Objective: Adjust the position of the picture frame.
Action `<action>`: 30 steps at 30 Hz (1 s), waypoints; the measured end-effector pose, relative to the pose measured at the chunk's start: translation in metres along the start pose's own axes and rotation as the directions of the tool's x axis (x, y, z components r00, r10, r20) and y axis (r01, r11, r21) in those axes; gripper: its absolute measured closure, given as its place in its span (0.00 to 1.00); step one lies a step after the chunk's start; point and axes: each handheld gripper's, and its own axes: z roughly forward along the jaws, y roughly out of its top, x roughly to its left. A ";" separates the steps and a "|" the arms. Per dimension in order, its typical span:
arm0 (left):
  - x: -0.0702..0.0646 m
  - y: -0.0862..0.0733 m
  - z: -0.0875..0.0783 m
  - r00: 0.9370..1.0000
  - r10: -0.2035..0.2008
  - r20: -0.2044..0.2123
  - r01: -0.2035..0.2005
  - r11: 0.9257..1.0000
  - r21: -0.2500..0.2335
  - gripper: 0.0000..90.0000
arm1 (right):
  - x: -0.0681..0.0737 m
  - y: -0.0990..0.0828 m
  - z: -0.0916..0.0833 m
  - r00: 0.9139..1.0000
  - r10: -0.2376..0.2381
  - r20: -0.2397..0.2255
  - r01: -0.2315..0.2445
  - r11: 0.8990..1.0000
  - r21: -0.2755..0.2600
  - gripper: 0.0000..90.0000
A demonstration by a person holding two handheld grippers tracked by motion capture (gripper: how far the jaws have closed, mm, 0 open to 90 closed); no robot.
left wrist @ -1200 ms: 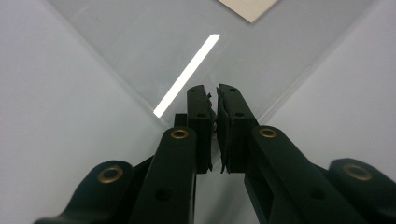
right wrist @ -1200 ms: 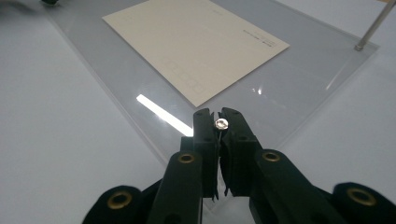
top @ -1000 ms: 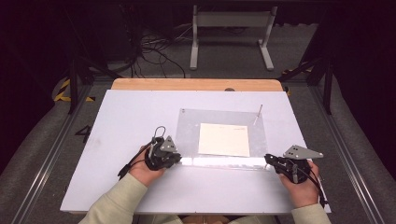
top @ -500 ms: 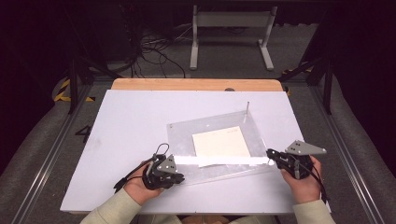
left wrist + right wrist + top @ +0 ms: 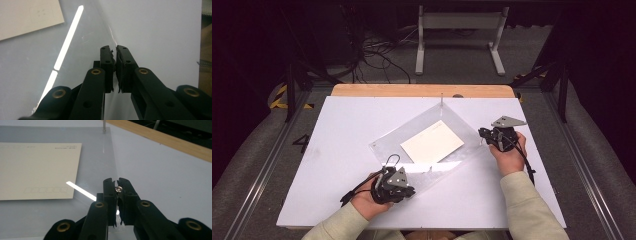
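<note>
A clear plastic sheet [image 5: 412, 131] lies slanted on the white tabletop [image 5: 337, 125], with a cream card [image 5: 432, 142] at its middle. My left gripper [image 5: 411, 190] is shut on the sheet's near corner edge. In the left gripper view the jaws [image 5: 115, 50] pinch the thin edge of the sheet [image 5: 82, 37], and the card [image 5: 27, 17] is at the upper left. My right gripper [image 5: 481, 133] is shut on the sheet's right corner. In the right gripper view the right gripper [image 5: 117, 182] closes around a small metal screw [image 5: 119, 189]. An upright pin [image 5: 441, 98] stands at the far corner.
A wooden strip [image 5: 422, 90] borders the table's far edge. Beyond it on the floor are a metal stand [image 5: 459, 30] and loose cables [image 5: 377, 50]. Rails run along both sides of the table.
The sheet with its card has turned counter-clockwise. My right gripper moved away from me and leftward with its corner; my left gripper drew nearer to the table's front edge.
</note>
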 end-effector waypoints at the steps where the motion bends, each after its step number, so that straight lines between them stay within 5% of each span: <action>1: 0.000 0.001 0.000 1.000 0.008 0.000 -0.008 1.000 0.003 0.94 | -0.001 -0.002 0.006 1.000 0.007 0.001 -0.007 1.000 0.012 0.93; 4: -0.002 0.002 0.002 1.000 0.008 0.008 -0.008 1.000 0.003 0.94 | -0.003 -0.005 0.010 1.000 0.023 0.001 -0.023 1.000 -0.009 0.90; 5: -0.004 0.004 0.003 1.000 0.013 0.016 -0.013 1.000 0.003 0.94 | -0.002 -0.005 0.008 1.000 0.024 0.018 -0.023 1.000 -0.015 0.77; 6: -0.004 0.004 0.003 1.000 0.013 0.016 -0.013 1.000 0.003 0.94 | -0.002 -0.005 0.008 1.000 0.024 0.018 -0.023 1.000 -0.015 0.77; 8: -0.008 0.008 0.007 0.999 0.026 0.030 -0.026 1.000 0.000 0.94 | 0.000 -0.005 -0.001 0.999 0.025 0.048 -0.024 1.000 -0.020 0.71; 14: -0.028 0.028 0.022 0.996 0.071 0.062 -0.071 0.997 -0.007 0.94 | 0.008 -0.029 -0.044 0.992 0.107 0.063 -0.097 0.984 -0.151 0.69; 17: -0.038 0.040 0.033 0.991 0.089 0.103 -0.087 0.996 -0.027 0.94 | 0.015 -0.042 -0.053 0.995 0.084 0.044 -0.079 0.991 -0.105 0.70; 19: -0.048 0.053 0.045 0.984 0.122 0.130 -0.118 0.992 -0.038 0.94 | 0.016 -0.046 -0.059 0.994 0.109 0.016 -0.107 0.989 -0.103 0.70; 23: -0.060 0.071 0.057 0.978 0.166 0.128 -0.163 0.986 -0.032 0.93 | 0.021 -0.051 -0.062 0.988 0.141 -0.066 -0.144 0.988 -0.056 0.70; 27: -0.045 0.063 0.044 0.981 0.105 0.166 -0.094 0.993 -0.071 0.88 | 0.026 -0.056 -0.056 0.989 0.119 -0.084 -0.120 0.993 0.004 0.72; 30: -0.019 0.050 0.016 0.995 0.021 0.099 -0.007 0.990 -0.139 0.84 | 0.028 -0.056 -0.056 0.989 0.113 -0.090 -0.112 0.994 0.019 0.75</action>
